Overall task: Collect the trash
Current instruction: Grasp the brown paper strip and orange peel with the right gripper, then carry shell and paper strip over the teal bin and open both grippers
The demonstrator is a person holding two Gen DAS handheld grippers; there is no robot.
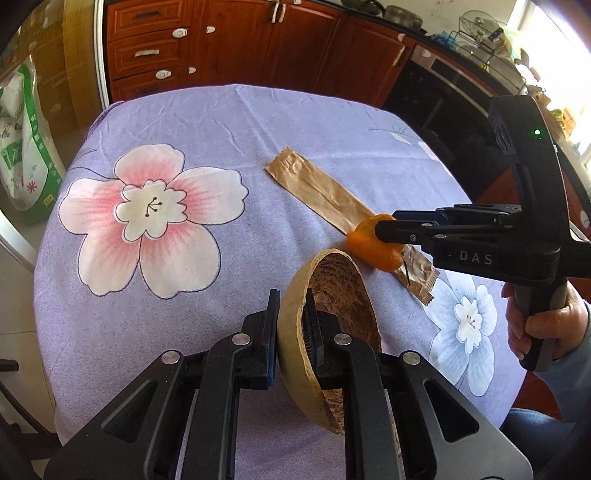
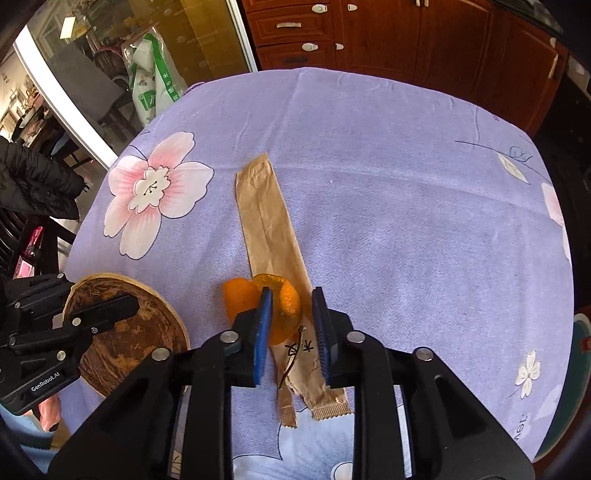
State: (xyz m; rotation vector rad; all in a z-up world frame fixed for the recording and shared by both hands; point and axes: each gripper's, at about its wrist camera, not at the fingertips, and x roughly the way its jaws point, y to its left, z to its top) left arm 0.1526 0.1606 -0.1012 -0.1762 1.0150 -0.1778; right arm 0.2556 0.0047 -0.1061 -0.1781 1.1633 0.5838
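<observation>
Orange peel (image 2: 284, 306) between right tool (image 2: 291, 314) fingers

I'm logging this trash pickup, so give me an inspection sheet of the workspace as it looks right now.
Surface: purple flowered tablecloth, no spills seen.
Job's things: orange peel lying on brown paper sleeve; coconut-shell bowl.
Clutter: nothing seen.
Grippers: left gripper shut on the bowl's rim; right gripper open, its fingers straddling the peel.
Cables: nothing seen.
Surroundings: wooden cabinets, green-and-white bag, dish rack.
</observation>
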